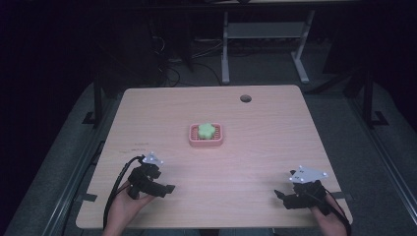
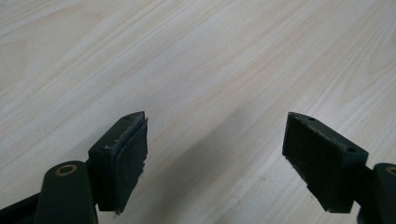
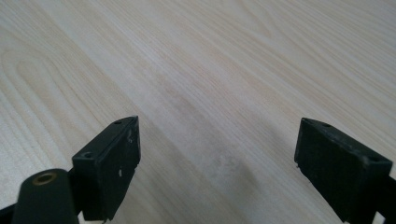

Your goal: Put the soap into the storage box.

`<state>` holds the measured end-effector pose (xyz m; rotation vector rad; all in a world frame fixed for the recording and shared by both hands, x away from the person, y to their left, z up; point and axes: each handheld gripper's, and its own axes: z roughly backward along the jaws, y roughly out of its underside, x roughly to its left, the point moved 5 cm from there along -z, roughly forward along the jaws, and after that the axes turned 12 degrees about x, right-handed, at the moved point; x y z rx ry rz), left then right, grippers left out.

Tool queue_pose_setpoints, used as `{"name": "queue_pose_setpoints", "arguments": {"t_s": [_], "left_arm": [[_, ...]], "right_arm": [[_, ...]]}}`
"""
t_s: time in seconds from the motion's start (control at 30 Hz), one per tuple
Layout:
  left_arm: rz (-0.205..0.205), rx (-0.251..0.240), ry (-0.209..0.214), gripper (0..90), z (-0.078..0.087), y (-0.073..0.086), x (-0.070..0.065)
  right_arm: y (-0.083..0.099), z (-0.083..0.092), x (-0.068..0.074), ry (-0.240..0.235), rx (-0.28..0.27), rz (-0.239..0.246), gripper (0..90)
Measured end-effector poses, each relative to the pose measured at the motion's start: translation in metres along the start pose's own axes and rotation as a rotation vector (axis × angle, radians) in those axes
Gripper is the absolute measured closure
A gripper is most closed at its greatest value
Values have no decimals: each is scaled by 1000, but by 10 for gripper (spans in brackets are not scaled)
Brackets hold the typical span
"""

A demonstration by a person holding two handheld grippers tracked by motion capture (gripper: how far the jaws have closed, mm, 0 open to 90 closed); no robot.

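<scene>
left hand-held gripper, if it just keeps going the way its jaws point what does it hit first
Most likely the bare table. The left hand-held gripper is open and angled down at plain wood, nothing between its jaws. In the high view it points right, not toward the pink tray; depth is hard to judge.

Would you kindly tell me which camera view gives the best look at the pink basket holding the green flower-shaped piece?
The high view: the pink basket sits at the table's middle, with the green flower-shaped piece inside it. The left and right gripper views look down at bare wood between open jaws.
</scene>
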<state>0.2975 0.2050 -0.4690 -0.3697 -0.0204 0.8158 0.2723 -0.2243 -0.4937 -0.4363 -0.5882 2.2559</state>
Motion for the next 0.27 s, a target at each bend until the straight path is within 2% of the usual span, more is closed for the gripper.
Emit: {"name": "queue_pose_setpoints", "arguments": {"t_s": [0.1, 0.27], "left_arm": [[5, -6, 0, 222, -1, 3, 1], [14, -47, 6, 222, 0, 8, -1]], "right_arm": [[0, 0, 0, 2, 0, 1, 139], [0, 0, -1, 2, 3, 3, 138]]}}
